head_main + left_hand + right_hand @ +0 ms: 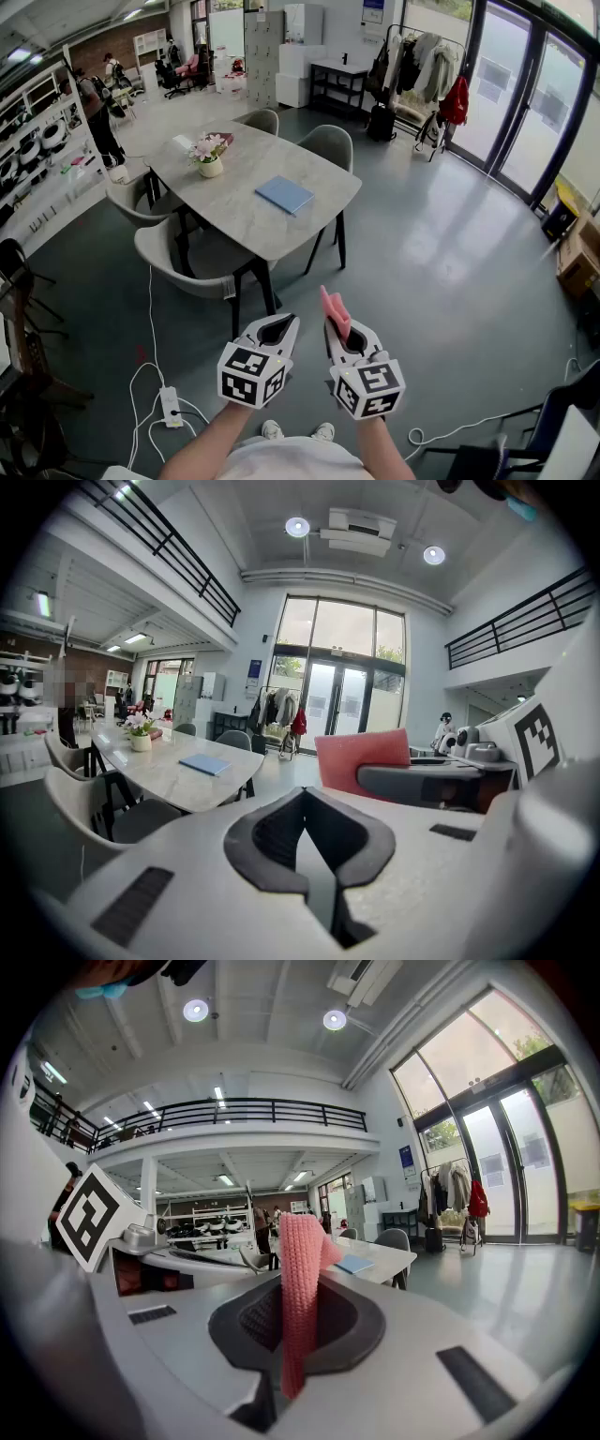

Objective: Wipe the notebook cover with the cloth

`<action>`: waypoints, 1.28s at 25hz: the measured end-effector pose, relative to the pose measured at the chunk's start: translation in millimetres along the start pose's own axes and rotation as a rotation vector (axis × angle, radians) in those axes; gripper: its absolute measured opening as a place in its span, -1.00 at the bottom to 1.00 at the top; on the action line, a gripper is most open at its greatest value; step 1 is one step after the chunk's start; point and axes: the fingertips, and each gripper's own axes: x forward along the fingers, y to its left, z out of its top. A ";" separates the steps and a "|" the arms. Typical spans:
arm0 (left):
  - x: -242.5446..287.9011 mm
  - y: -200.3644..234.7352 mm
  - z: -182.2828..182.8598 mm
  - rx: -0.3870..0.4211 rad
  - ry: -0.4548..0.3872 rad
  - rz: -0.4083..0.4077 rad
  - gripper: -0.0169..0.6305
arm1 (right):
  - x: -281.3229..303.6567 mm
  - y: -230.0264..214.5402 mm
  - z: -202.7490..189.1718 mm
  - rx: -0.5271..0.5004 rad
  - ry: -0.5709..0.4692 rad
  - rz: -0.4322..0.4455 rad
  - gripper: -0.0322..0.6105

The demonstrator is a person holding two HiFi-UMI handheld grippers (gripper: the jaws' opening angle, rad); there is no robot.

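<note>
Two handheld grippers, side by side. The left gripper (280,325) has its jaws pressed together with nothing between them. The right gripper (344,330) has its jaws clamped on one pink knitted cloth (301,1269), which stands upright out of the pads. One blue notebook (285,194) lies flat on one grey table (234,211), well ahead of both sets of jaws and slightly to their left, touched by neither. One vase of flowers (210,161) stands beyond the notebook on the same table.

The table (251,223) bears a blue notebook (285,195) (lying flat) and potted flowers (210,157).
</note>
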 end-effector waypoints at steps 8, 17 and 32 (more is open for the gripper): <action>3.2 15.9 -2.8 0.001 0.014 -0.034 -0.93 | 15.1 6.7 -2.6 0.016 -0.001 -0.026 -0.85; 10.3 40.9 -6.0 -0.012 0.033 -0.093 -0.92 | 41.5 15.2 -7.6 0.022 0.020 -0.068 -0.85; 41.2 76.3 1.4 -0.034 0.025 -0.107 -0.92 | 86.8 1.4 -7.9 0.007 0.035 -0.070 -0.85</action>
